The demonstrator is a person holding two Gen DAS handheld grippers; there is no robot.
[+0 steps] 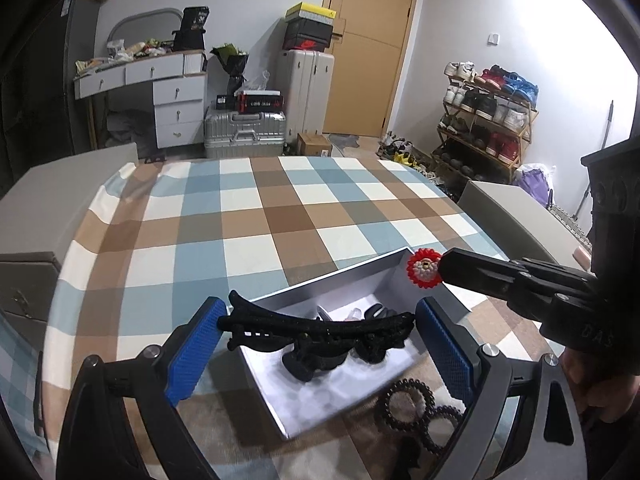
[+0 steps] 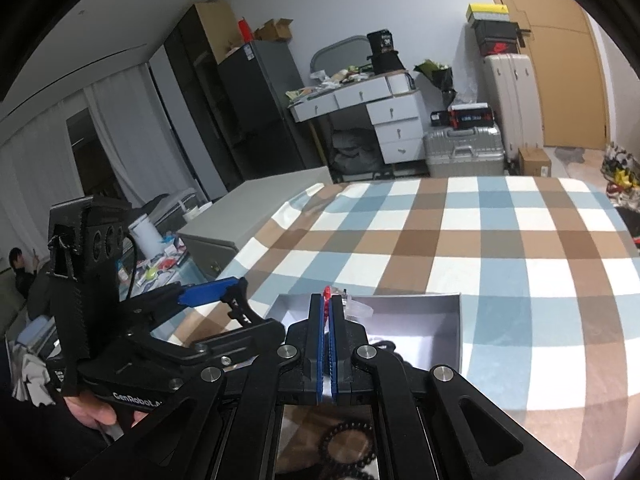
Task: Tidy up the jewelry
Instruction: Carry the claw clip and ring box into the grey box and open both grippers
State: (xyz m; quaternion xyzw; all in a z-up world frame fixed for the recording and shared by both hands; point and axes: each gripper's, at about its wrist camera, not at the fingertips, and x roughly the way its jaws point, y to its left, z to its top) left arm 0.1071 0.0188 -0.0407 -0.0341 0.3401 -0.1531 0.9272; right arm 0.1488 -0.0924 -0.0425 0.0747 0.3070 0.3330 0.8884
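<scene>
My left gripper (image 1: 320,312) is shut on a long black hair claw clip (image 1: 316,330), which spans between its blue pads (image 1: 192,356) above an open grey box (image 1: 340,276). My right gripper (image 2: 327,300) is shut on a small red and white flower ornament (image 1: 423,274), of which only a red edge (image 2: 327,292) shows between the pads in the right wrist view. It hangs over the box's (image 2: 440,300) far right corner. Clear and dark pieces lie inside the box. Black beaded rings (image 1: 408,404) rest on the cloth just in front of it.
The box stands on a table with a blue, brown and white checked cloth (image 1: 248,216). Grey furniture (image 1: 48,200) flanks the table on the left and right (image 1: 512,216). Suitcases, a white desk and a shoe rack line the far wall. A person (image 2: 20,276) sits far left.
</scene>
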